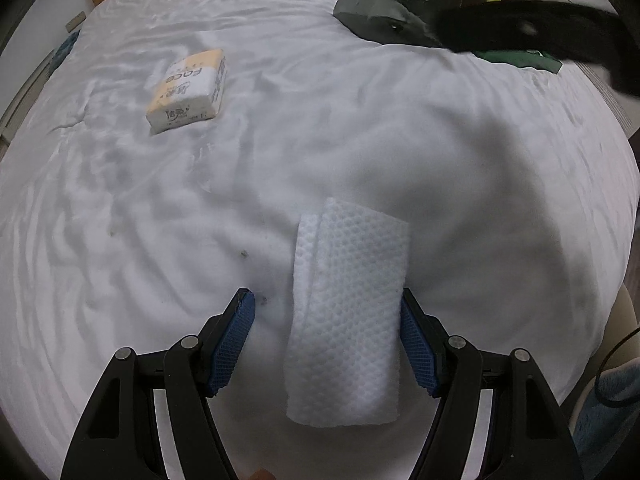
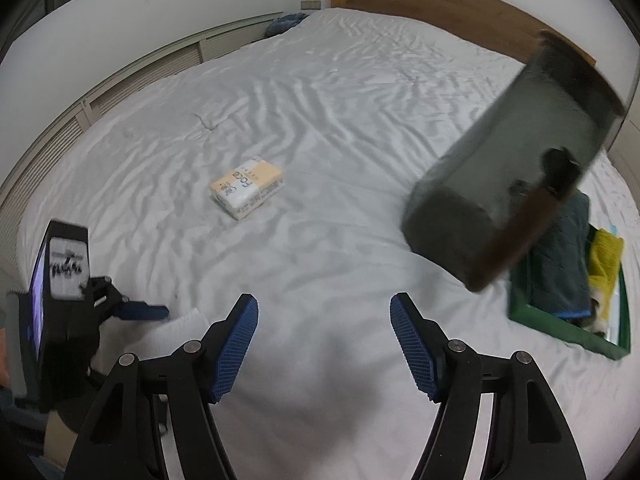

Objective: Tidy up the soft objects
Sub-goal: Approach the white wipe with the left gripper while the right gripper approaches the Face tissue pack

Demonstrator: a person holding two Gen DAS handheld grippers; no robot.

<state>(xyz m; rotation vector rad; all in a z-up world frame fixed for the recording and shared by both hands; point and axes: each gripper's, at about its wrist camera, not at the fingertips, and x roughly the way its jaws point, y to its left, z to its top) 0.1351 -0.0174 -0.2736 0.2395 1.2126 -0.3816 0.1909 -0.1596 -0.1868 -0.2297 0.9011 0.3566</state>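
Now | your left gripper [image 1: 326, 308] is straddling the folded white cloth [image 1: 348, 316], jaws parted | your right gripper [image 2: 324, 312] is hovering empty, jaws apart.

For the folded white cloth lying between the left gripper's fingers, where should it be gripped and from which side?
Grip the folded white cloth across its narrow width near the middle, coming from above. It lies flat on the bed sheet with its long axis running away from the left gripper, whose open pads already bracket its long edges, so closing should pinch the layers together.

Wrinkled matt cloth bedsheet [image 1: 360, 128], dimpled soft white wipe [image 1: 348, 312], glossy plastic-wrapped tissue pack [image 1: 188, 90], wooden headboard [image 2: 432, 4]
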